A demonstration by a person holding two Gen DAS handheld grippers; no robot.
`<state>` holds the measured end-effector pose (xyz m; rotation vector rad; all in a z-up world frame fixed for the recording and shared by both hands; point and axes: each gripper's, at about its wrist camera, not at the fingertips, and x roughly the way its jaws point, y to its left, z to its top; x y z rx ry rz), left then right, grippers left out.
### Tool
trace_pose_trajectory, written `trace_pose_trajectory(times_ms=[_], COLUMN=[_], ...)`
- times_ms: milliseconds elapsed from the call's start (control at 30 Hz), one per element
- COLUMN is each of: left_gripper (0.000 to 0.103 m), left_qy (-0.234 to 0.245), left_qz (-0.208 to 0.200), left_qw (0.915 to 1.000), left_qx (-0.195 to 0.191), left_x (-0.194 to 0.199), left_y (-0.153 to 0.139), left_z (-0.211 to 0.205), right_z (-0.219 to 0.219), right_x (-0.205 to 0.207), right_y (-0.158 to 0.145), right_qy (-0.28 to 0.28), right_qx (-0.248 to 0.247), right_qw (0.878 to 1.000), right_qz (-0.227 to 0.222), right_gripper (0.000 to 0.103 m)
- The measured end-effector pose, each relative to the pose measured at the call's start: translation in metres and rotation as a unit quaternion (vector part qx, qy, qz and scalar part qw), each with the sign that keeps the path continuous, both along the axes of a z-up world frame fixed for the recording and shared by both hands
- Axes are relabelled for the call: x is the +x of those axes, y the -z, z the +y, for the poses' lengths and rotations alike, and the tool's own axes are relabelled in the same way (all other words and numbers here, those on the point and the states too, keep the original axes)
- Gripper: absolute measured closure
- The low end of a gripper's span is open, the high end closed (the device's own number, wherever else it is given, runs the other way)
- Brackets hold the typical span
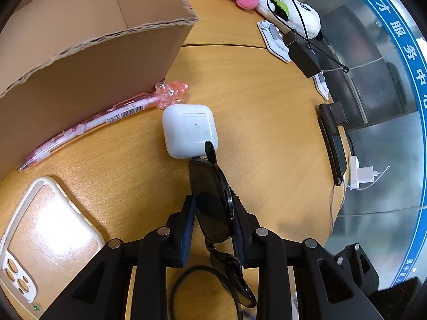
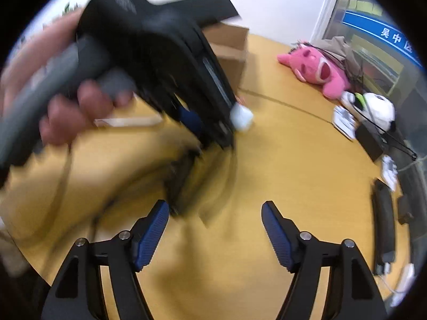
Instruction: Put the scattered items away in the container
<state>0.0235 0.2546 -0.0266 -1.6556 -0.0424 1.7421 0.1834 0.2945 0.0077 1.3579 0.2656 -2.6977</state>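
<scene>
Two claws differ: left claw [image 1: 213, 213] pinches the sunglasses [image 1: 213, 202] for lifting into the far-left cardboard box [image 1: 88, 61]; right claw [image 2: 214, 229] gapes wide, empty.

I read white Chinese characters 人才服务中心 along the blue band [image 1: 400, 30] on the glass wall beyond the surface's far edge; 吴中区 shows on the blue sign [image 2: 384, 33]; the pink pen [image 1: 88, 125] carries a barcode label, digits unreadable

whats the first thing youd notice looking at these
The left gripper is clamped on black sunglasses in the foreground. A white earbud case lies just past them, with a pink pen along the cardboard box. The right gripper hangs open over bare table.
</scene>
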Motion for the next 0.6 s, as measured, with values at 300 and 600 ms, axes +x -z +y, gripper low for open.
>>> trace_pose_trajectory(times_ms=[300, 600], left_gripper=[0.074, 0.069], left_qy=[0.003, 0.017], left_qz=[-0.004, -0.001], left_qw=[1.0000, 0.9999], left_qx=[-0.005, -0.003], left_x=[-0.003, -0.002], left_y=[0.000, -0.001], left_z=[0.009, 0.021], right_z=[0.030, 0.034], right_x=[-0.036, -0.021], right_y=[0.027, 0.028], right_qy=[0.084, 0.077], right_qx=[-0.125, -0.097], right_qw=[0.988, 0.991], right_qz=[-0.042, -0.055], right_gripper=[0.048, 0.078])
